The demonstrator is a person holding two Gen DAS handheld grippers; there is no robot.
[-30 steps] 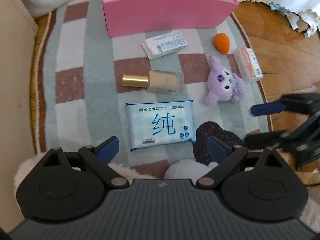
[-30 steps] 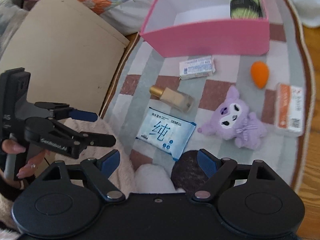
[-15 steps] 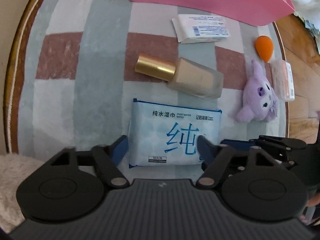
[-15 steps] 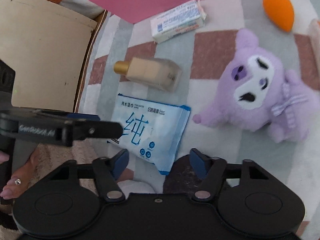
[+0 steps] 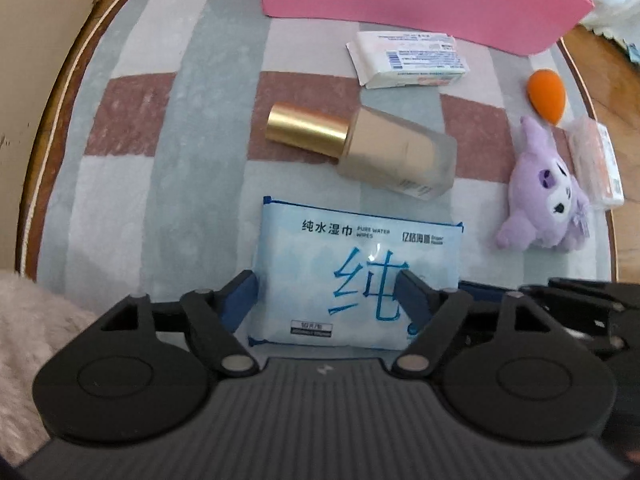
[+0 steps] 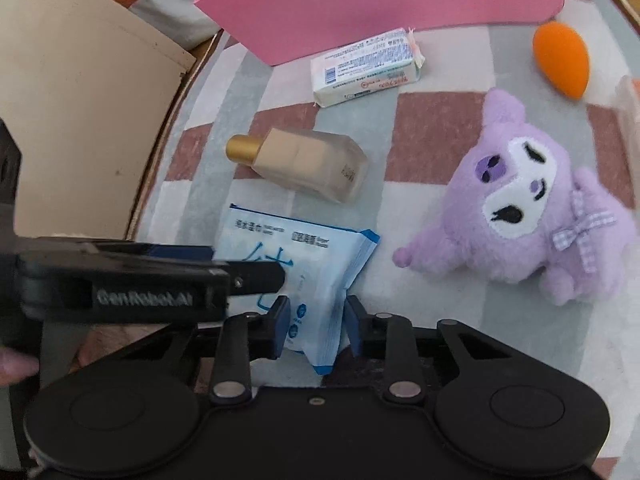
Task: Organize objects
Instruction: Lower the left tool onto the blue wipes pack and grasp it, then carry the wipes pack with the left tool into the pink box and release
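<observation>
Right wrist view, nearest first: the right gripper (image 6: 316,326) has just been closing and now pinches the near corner of the flat blue-and-white wet-wipe packet (image 6: 304,258), its blue pads pressed against the packet's bunched edge. The left gripper (image 5: 326,294) has just been opening; its jaws stand spread astride the packet's near half, the left pad beside the packet's left edge and the right pad over its printed face, not pressing as far as can be seen. The packet lies flat on the checked grey, white and rust-red rug (image 5: 132,128), long axis running across the left wrist view, directly ahead of both sets of jaws (the right hand alone has a grip on it).

Just beyond the packet lies the frosted beige foundation bottle with a gold cap (image 5: 360,148), on its side, near but apart. To the right sits the purple plush toy (image 6: 524,208), clear of the packet. Farther back rest a white wrapped tissue pack (image 5: 408,58) and an orange teardrop sponge (image 5: 546,94). The pink cardboard box (image 5: 420,0) stands at the far edge of the rug.

Judgement: a lift straight up has open room; the route to the box passes over the bottle and the tissue pack.
</observation>
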